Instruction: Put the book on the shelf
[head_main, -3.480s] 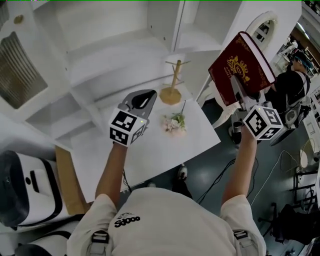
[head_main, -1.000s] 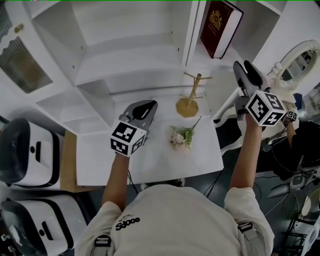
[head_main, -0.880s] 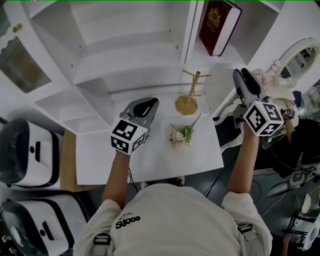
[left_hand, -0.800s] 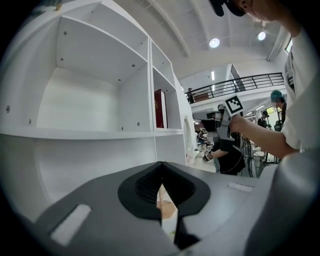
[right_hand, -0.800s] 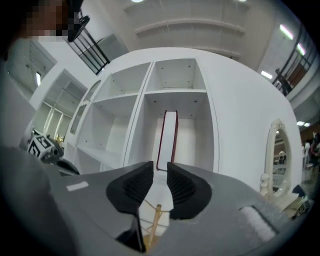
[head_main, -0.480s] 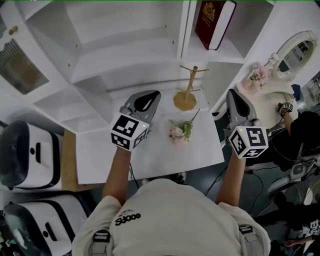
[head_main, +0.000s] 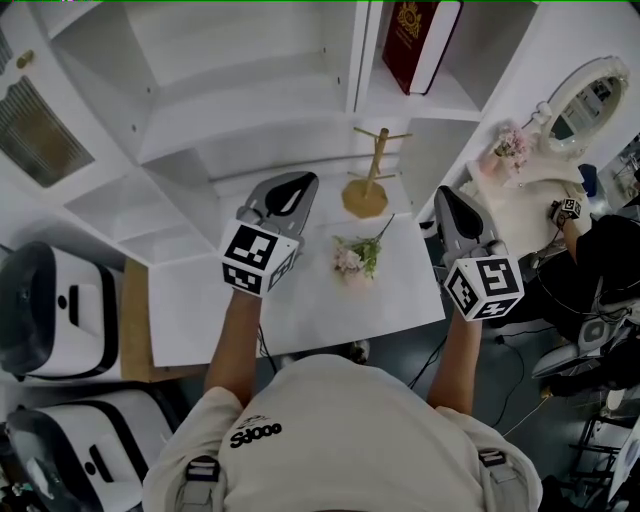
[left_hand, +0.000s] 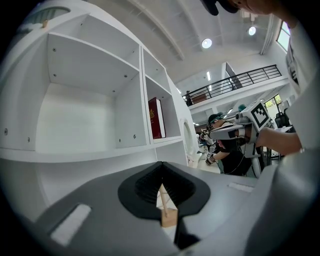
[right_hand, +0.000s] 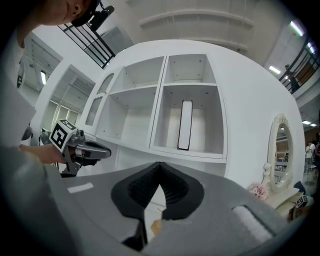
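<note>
Left tongs (head_main: 292, 188): clenched, jaws meeting, nothing between them; they hover over the white worktop (head_main: 300, 310). Right tongs (head_main: 447, 200): also clenched and empty, off the worktop's right edge, well apart from the shelf.

Book (head_main: 415, 40): dark red hardcover with a gilt emblem, standing upright in the right-hand compartment of the shelf (head_main: 420, 105). In the right gripper view its pale page edge faces outward and it appears clear of both side walls. The task looks done as things stand.

Handling, as a judgement:
- Stiff boards, so it won't flex in a grip.
- Thick block, probably fairly heavy for the tongs.
- The cover looks smooth, so it may slip.
- Free-standing, so it could topple sideways if knocked.

Best hold: pinch across both covers at the outward page edge, about mid-height.

Also on the worktop: wooden stand (head_main: 368, 185), small flower sprig (head_main: 355, 255).
</note>
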